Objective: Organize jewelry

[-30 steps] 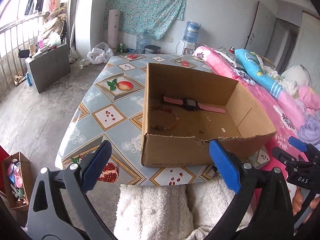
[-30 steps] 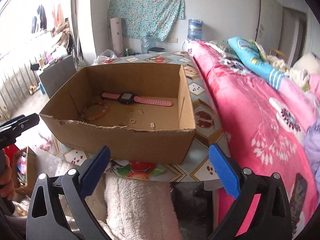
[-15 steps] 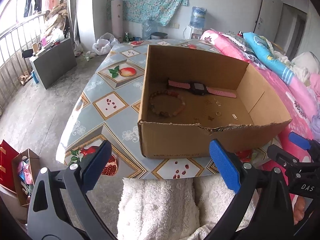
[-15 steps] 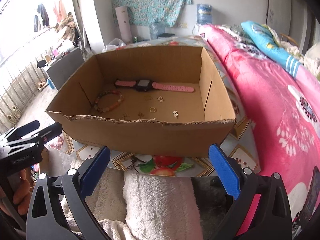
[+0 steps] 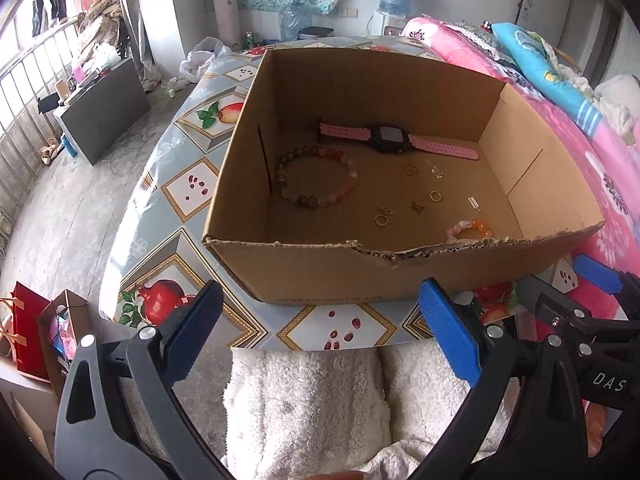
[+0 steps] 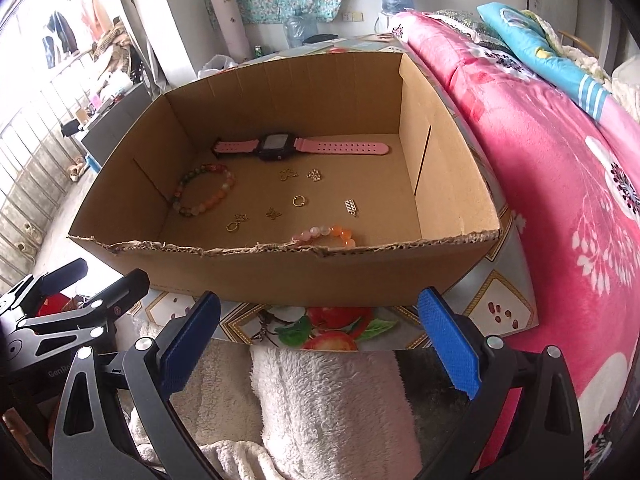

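Jewelry lies loose in the cardboard box (image 5: 304,268): pink watch (image 5: 390,140) at its far wall, beaded bracelet (image 5: 316,178) left. Both grippers, left (image 5: 320,336) and right (image 6: 318,338), hover before its near wall, spread wide, empty, ready to reach in.

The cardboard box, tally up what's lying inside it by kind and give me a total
In the cardboard box:
Watch: 1, pink-strapped
Bead bracelets: 2, a multicolour one and a pink-orange one partly hidden by the near wall
Small gold pieces: 6, e.g. a ring
Small silver charm: 1
Total: 10
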A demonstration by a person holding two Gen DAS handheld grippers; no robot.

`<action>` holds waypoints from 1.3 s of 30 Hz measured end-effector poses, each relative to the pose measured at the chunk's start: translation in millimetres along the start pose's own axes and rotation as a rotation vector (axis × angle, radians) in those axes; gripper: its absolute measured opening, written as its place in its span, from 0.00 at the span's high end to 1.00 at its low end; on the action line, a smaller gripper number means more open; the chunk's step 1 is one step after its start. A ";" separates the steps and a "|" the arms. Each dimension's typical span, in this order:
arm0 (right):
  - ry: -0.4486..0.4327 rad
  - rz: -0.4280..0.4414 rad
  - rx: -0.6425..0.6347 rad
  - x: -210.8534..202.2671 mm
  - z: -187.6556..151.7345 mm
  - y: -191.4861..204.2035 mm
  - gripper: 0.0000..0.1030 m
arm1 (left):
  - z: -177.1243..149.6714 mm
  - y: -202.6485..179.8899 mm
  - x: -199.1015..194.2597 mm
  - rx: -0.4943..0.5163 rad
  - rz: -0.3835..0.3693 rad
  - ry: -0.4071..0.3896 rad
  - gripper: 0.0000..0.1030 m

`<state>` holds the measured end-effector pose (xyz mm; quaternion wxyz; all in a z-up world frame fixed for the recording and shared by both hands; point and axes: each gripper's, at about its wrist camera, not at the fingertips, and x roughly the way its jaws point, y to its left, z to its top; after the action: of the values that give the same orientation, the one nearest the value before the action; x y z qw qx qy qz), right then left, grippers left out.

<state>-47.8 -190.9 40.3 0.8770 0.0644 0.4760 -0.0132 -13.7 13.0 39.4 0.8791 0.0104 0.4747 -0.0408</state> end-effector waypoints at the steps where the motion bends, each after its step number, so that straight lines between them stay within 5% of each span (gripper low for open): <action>1: 0.003 -0.002 -0.001 0.8 0.9 -0.2 0.06 | 0.8 -1.7 0.8 0.004 0.001 0.003 0.08; 39: 0.037 -0.037 0.009 12.7 5.9 -9.0 0.06 | 5.5 -13.3 13.6 0.010 0.010 0.050 0.08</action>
<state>-36.7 -200.1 31.9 0.8674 0.0597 0.4931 -0.0301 -2.8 -1.4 31.3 0.8672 0.0181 0.4961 -0.0386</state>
